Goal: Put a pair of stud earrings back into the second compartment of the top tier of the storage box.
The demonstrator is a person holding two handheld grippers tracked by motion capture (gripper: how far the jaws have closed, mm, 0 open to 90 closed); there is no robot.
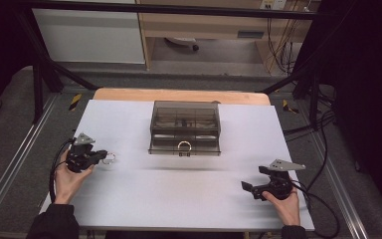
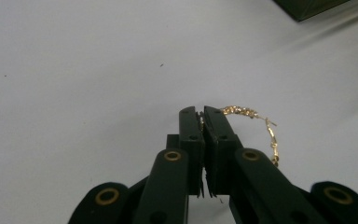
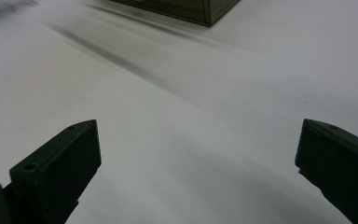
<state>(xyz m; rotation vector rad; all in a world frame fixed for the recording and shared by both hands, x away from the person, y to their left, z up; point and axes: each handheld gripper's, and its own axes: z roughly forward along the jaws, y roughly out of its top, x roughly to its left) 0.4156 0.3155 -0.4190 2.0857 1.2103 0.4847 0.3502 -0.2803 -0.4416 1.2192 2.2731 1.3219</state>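
A thin gold hoop earring (image 2: 261, 128) curves out to the right of my left gripper (image 2: 201, 113), whose jaws are shut on one end of it. In the high view the same left gripper (image 1: 102, 156) sits at the table's left with the small ring of the earring (image 1: 111, 158) at its tip. A smoky transparent box (image 1: 185, 127) with a drawer and a gold ring handle stands in the middle of the white table (image 1: 179, 194). My right gripper (image 1: 248, 188) rests at the front right, its jaws wide open over bare table (image 3: 196, 140).
The box corner (image 3: 200, 11) lies ahead of the right gripper. Black frame struts (image 1: 45, 64) and cables (image 1: 323, 149) flank the table. A wooden strip (image 1: 179, 94) runs along its far edge.
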